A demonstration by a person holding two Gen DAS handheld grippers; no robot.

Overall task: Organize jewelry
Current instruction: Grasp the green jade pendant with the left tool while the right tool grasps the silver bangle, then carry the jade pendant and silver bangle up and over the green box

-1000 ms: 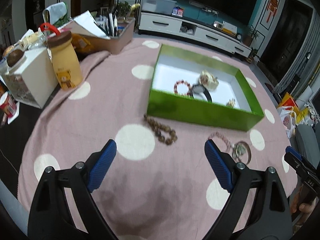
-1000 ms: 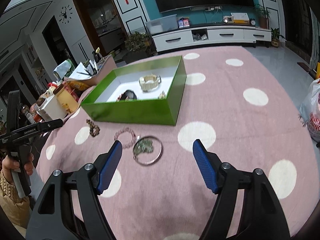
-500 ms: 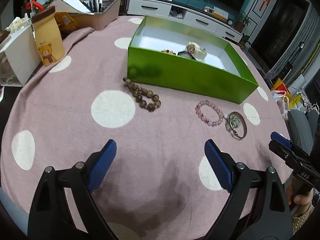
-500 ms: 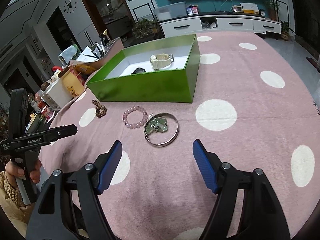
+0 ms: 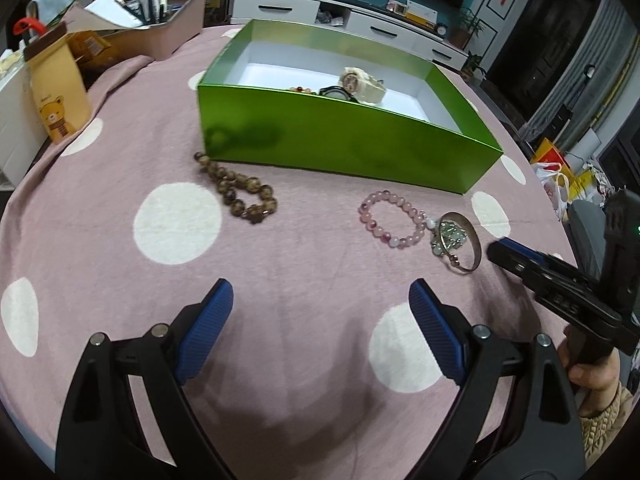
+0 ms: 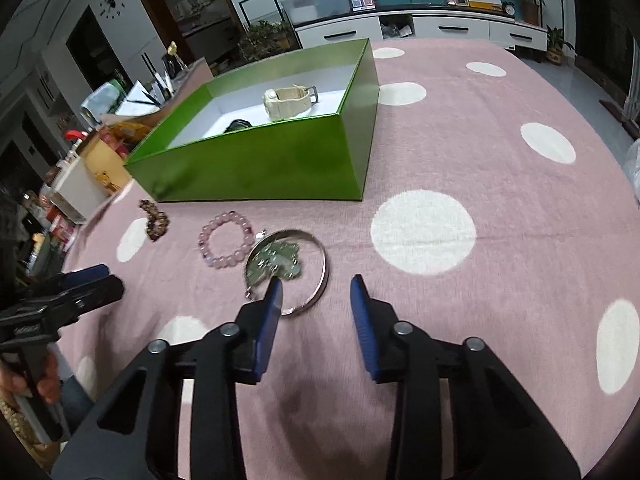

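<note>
A green box holds a cream watch, a dark bangle and a red bead bracelet. In front of it on the cloth lie a brown bead bracelet, a pink bead bracelet and a silver bangle with a green charm piece inside it. My left gripper is open and empty, short of the jewelry. My right gripper is half closed, its fingertips astride the bangle's near rim.
A pink polka-dot cloth covers the round table. A yellow bear carton, a white box and a tray of papers and pens stand at the far left. A TV cabinet stands beyond the table.
Both grippers moved lower and closer to the jewelry. My right gripper narrowed its fingers and reached the silver bangle. The left stayed wide open.
</note>
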